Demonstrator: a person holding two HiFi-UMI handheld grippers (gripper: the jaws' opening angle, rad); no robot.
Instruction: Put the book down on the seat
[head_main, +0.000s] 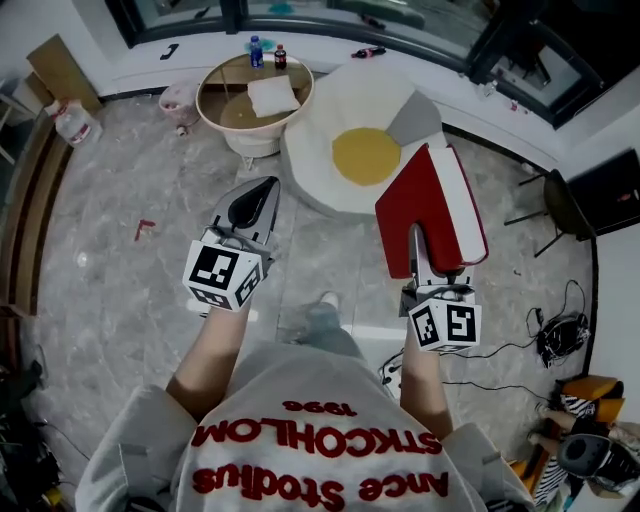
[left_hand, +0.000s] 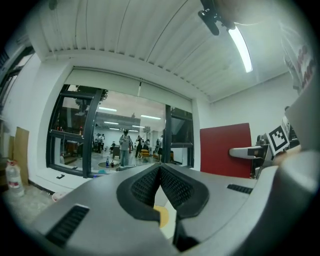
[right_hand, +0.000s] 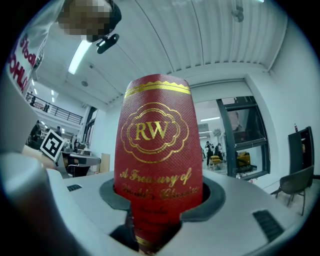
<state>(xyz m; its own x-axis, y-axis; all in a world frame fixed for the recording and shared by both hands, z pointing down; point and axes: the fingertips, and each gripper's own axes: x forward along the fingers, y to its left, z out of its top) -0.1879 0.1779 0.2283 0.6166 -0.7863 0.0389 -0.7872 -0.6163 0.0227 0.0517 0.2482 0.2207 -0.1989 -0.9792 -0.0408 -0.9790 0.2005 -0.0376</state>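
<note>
My right gripper (head_main: 428, 262) is shut on a red hardback book (head_main: 432, 205) with white page edges, held upright with its spine toward me. The right gripper view shows the gold-lettered spine (right_hand: 157, 145) clamped between the pads. My left gripper (head_main: 268, 188) is shut and holds nothing; its ribbed pads meet at the tip (left_hand: 160, 170). Ahead of both, on the floor, lies the seat (head_main: 320, 170), a white fried-egg-shaped cushion with a yellow round centre (head_main: 365, 155). The left gripper view catches the book (left_hand: 226, 150) off to the right.
A round wooden table (head_main: 215, 105) stands left of the seat, with two bottles (head_main: 257, 50) and a white pad (head_main: 272, 95) on it. A black chair (head_main: 560, 205) and cables (head_main: 558, 335) are on the right, a plastic jug (head_main: 75, 122) far left.
</note>
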